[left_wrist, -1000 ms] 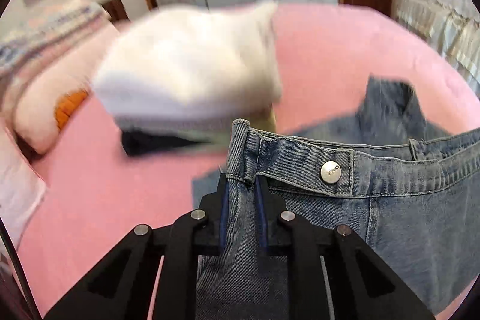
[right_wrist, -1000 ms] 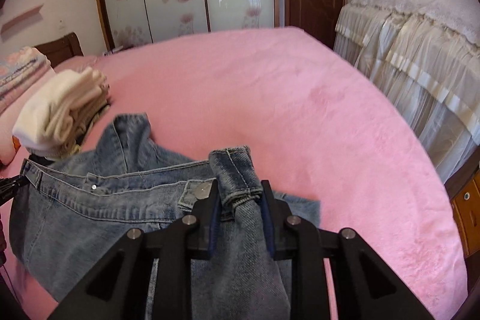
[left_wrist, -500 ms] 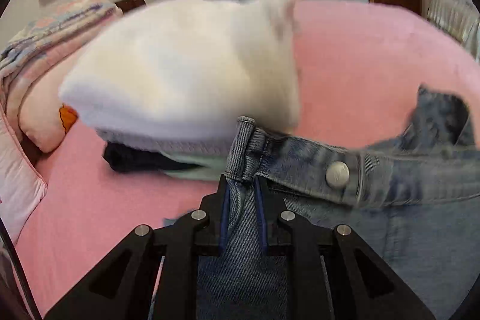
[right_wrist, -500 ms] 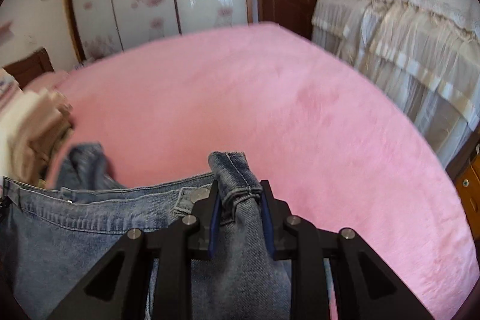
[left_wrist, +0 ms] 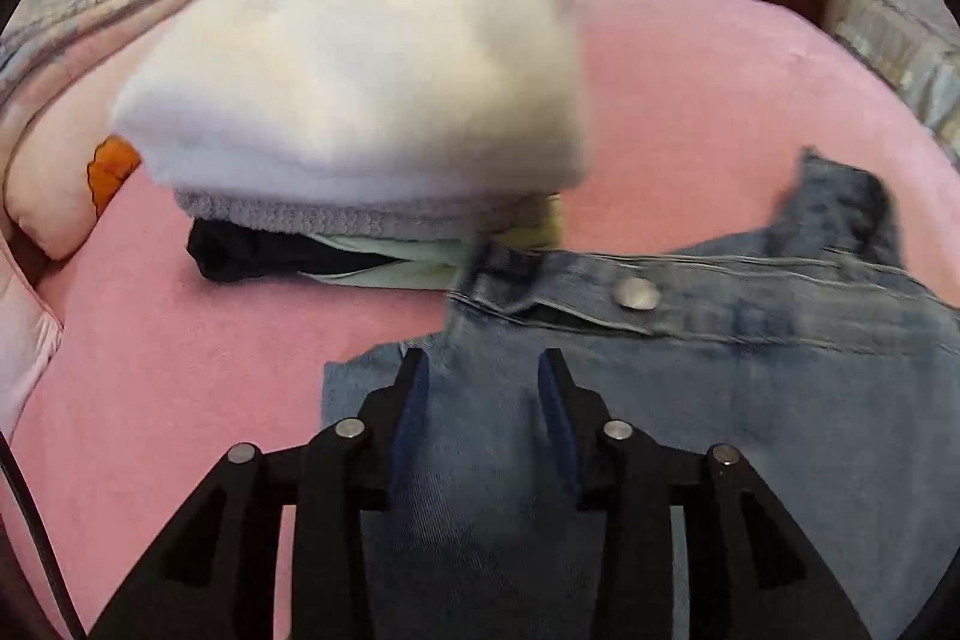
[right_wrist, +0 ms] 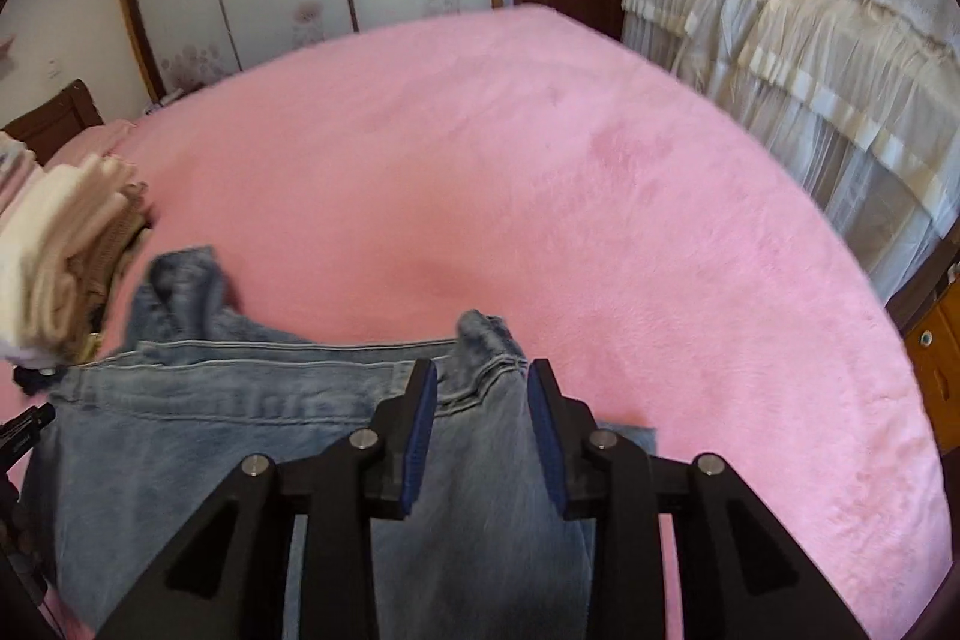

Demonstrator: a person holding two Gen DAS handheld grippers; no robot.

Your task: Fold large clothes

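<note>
Blue jeans [left_wrist: 750,400] lie on the pink bed [left_wrist: 180,370], waistband across, metal button [left_wrist: 637,293] up. My left gripper [left_wrist: 483,382] hovers over the waistband's left end. Its jaws are opening; denim lies loose between the pads [left_wrist: 414,400] without being pinched. In the right wrist view the jeans [right_wrist: 210,430] stretch off to the left. My right gripper [right_wrist: 480,394] is at the waistband's right corner [right_wrist: 486,334], jaws opening, with the cloth slack between the pads.
A stack of folded clothes [left_wrist: 360,88] topped by a white fluffy piece sits just beyond the waistband's left end, also seen as the stack [right_wrist: 54,250]. A pillow [left_wrist: 54,172] lies far left. A cream-covered bed [right_wrist: 810,70] stands to the right, beyond the pink bed [right_wrist: 510,160].
Both grippers' jaws have parted and let go of the waistband ends they were pinching. The jeans have sunk onto the bed, and both hands have moved lower.
</note>
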